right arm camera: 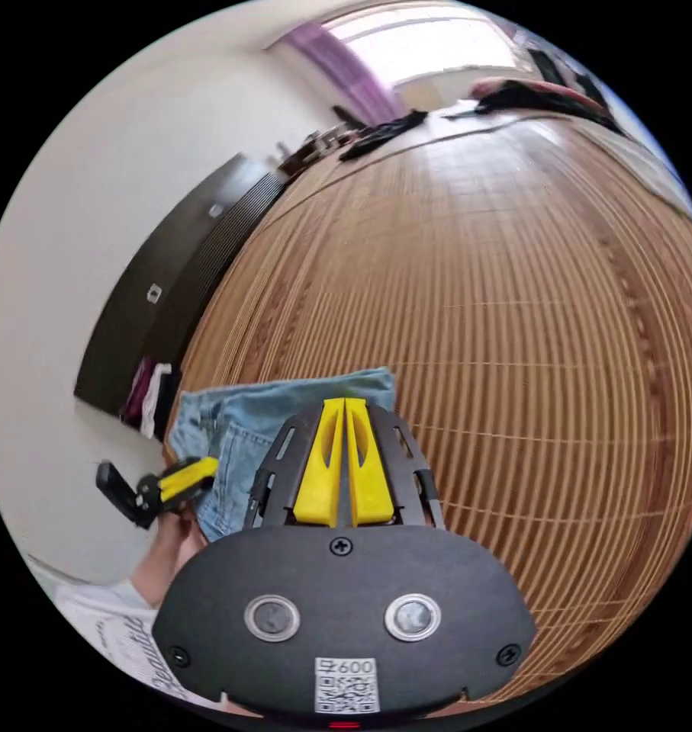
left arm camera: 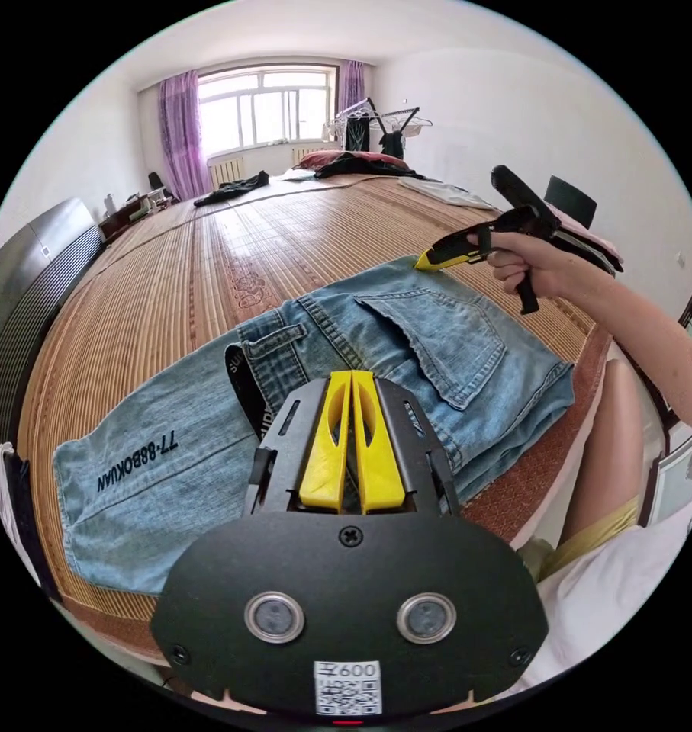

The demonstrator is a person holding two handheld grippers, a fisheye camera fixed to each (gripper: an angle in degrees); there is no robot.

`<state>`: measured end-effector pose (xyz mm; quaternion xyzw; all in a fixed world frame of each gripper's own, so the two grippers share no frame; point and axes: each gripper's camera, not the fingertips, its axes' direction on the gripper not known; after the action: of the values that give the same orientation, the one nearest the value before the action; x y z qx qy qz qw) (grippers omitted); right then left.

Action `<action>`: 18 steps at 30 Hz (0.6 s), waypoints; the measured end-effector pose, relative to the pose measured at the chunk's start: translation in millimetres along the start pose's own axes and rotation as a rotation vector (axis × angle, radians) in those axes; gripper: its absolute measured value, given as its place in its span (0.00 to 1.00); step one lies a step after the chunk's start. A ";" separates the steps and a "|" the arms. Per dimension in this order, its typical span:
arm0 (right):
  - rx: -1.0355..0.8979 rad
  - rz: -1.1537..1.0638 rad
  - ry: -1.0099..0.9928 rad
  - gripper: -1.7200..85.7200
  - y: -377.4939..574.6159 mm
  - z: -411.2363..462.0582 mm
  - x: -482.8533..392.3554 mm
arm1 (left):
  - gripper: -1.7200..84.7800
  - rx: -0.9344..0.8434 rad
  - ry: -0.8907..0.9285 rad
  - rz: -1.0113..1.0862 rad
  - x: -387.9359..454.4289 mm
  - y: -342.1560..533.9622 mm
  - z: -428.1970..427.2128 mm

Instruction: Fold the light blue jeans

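Note:
The light blue jeans [left arm camera: 407, 343] lie folded on a bamboo mat [left arm camera: 208, 259], back pocket up, with a lettered leg panel [left arm camera: 132, 457] stretching left. My left gripper [left arm camera: 351, 375] hovers over the waistband, jaws shut, no cloth visible between them. It also appears as the left gripper [right arm camera: 208, 467] at the jeans' near edge. A hand holds my right gripper [left arm camera: 423, 262] at the jeans' far edge. In the right gripper view, the right gripper [right arm camera: 344, 401] has its jaws shut, tips at the corner of the jeans [right arm camera: 239, 435]; whether they pinch fabric is unclear.
Dark clothes [left arm camera: 231, 188] and a reddish pile [left arm camera: 353, 162] lie at the mat's far end by a drying rack [left arm camera: 380, 122]. A dark slatted board [left arm camera: 33, 290] runs along the left. The person's leg [left arm camera: 609, 457] stands beside the mat's near edge.

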<state>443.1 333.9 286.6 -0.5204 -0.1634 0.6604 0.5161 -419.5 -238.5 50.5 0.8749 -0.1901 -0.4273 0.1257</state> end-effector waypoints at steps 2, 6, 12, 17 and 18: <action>0.037 -0.185 0.052 0.01 5.7 -32.7 -70.5 | 0.02 0.001 0.031 -0.017 -16.0 9.2 24.3; -0.121 -0.358 0.048 0.01 19.2 -24.6 -169.3 | 0.02 0.006 0.025 -0.014 -31.1 22.8 59.2; 0.139 -0.013 0.065 0.01 52.0 -95.7 -228.9 | 0.02 0.009 -0.036 0.016 -50.7 44.0 115.9; 0.025 -0.321 0.161 0.01 103.6 -150.1 -377.2 | 0.02 0.014 -0.002 -0.001 -90.9 62.9 164.2; 0.008 -0.353 0.141 0.01 112.4 -157.1 -393.2 | 0.02 0.014 -0.002 -0.001 -94.8 65.0 169.4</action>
<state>490.8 -98.0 342.2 -0.5264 -0.2130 0.5221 0.6364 -622.1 -264.7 39.5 0.8754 -0.1928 -0.4269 0.1189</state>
